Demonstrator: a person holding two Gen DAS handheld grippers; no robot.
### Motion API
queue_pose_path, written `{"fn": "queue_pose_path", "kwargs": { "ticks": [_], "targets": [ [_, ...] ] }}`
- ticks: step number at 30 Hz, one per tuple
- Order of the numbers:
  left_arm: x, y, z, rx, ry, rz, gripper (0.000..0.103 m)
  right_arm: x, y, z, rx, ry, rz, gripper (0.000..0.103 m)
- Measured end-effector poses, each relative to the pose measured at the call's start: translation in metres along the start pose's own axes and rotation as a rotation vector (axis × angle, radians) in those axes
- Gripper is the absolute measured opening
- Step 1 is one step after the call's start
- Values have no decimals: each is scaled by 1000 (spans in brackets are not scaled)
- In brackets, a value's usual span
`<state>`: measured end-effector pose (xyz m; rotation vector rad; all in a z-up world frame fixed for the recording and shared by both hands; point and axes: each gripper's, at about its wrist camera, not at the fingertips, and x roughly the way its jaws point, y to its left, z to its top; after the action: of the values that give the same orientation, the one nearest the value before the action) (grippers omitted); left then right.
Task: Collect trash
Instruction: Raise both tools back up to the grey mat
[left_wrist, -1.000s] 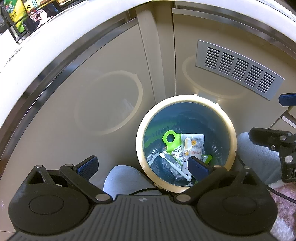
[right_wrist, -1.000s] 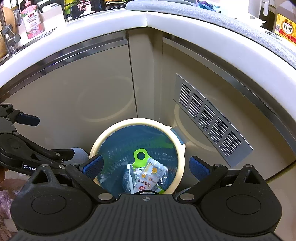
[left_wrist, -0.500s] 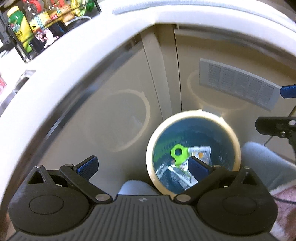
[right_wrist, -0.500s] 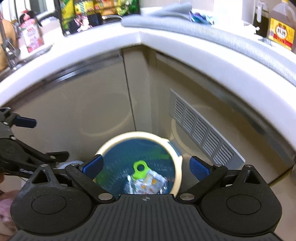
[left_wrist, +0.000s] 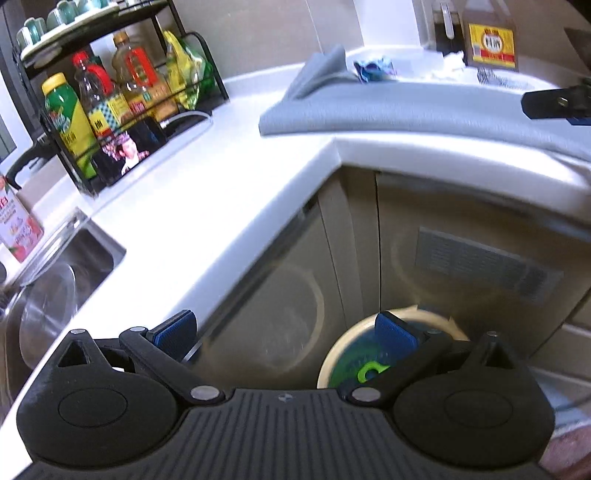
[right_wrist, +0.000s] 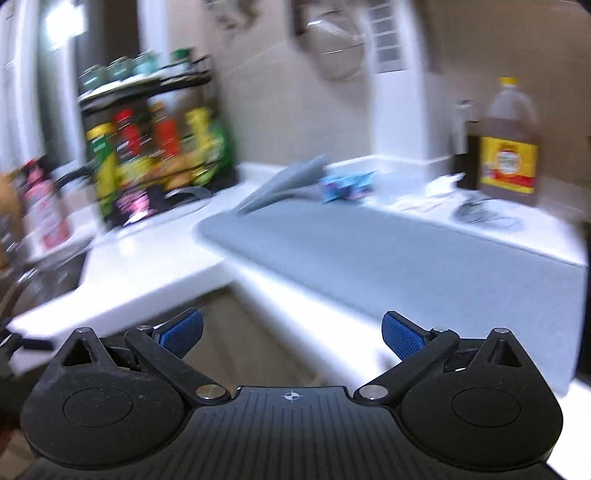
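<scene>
Blue wrapper (right_wrist: 347, 186) lies crumpled on my counter, upper centre of frame, straight ahead of my right gripper (right_wrist: 291, 332), wide open and empty; left gripper (left_wrist: 286, 334) likewise, farther off.

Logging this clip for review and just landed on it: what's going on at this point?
A person is collecting trash with two handheld grippers. Both the left gripper and right gripper are open and empty. The bin sits on the floor by the cabinets and already holds some trash, including a green piece. The right gripper faces the counter, where a blue wrapper lies at the far edge of the grey mat, probably the next pickup.
</scene>
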<state>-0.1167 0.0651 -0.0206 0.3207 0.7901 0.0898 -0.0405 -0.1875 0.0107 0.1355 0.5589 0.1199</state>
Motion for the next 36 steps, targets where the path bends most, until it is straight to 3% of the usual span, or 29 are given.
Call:
{"fn": "queue_pose_path", "kwargs": {
  "ticks": [9, 20, 26, 32, 33, 35, 36],
  "targets": [
    [0, -5, 24, 16, -11, 11, 103, 54, -58, 38, 142, -49, -149, 103],
    [1, 7, 36, -5, -4, 30, 103, 177, -92, 118, 339, -97, -279, 103],
    [0, 23, 39, -20, 2, 73, 103, 254, -79, 151, 312, -47, -294, 103],
    [13, 35, 34, -38, 50, 92, 103, 313, -71, 159, 263, 11, -423, 102],
    [15, 36, 33, -39, 55, 93, 103, 318, -72, 158, 260, 20, -441, 97],
    [17, 37, 33, -42, 59, 91, 103, 322, -73, 156, 252, 50, -442, 67],
    [18, 37, 33, -44, 58, 86, 103, 318, -75, 154, 252, 57, -435, 41]
  ]
}}
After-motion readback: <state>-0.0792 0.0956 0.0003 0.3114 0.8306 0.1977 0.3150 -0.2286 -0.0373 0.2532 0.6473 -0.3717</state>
